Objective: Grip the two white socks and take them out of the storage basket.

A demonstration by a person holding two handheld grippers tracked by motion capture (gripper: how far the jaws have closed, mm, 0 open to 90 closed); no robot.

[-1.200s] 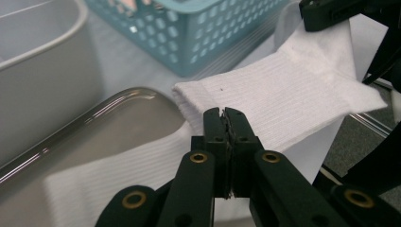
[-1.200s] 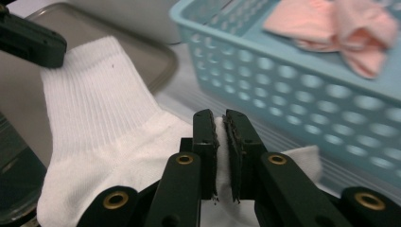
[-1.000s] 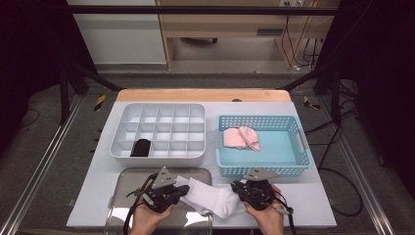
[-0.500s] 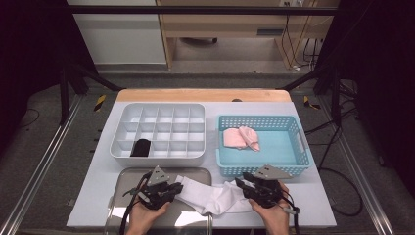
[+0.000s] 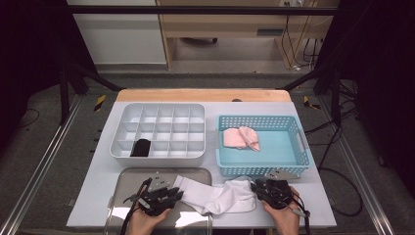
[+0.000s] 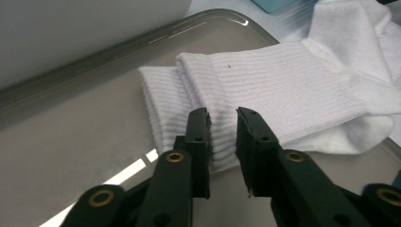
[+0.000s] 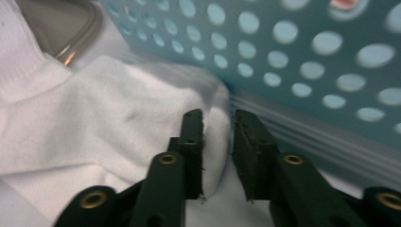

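Two white socks lie stacked as a pair at the near edge of the table, their ribbed cuffs on the one metal tray and their toes spread out on the table just in front of the one blue basket. One pink pair of socks lies inside that basket. One white divided box stands behind the tray, with one black bundle in a front compartment (what it is I cannot tell).

The left gripper sits at the cuff end. Its jaws stand a little apart, with the ribbed cuff edge in the gap; they have just been opening, and the pads do not press on the cloth. The right gripper is at the toe end, close to the basket wall. Its jaws have just been closing, a narrow gap is left between them, and a fold of the toe sits in that gap without being pinched.

Compared with a second ago, the right hand has shifted to the right and nearer the table, and the socks lie stretched out longer between the two grippers. The left hand is in much the same place.
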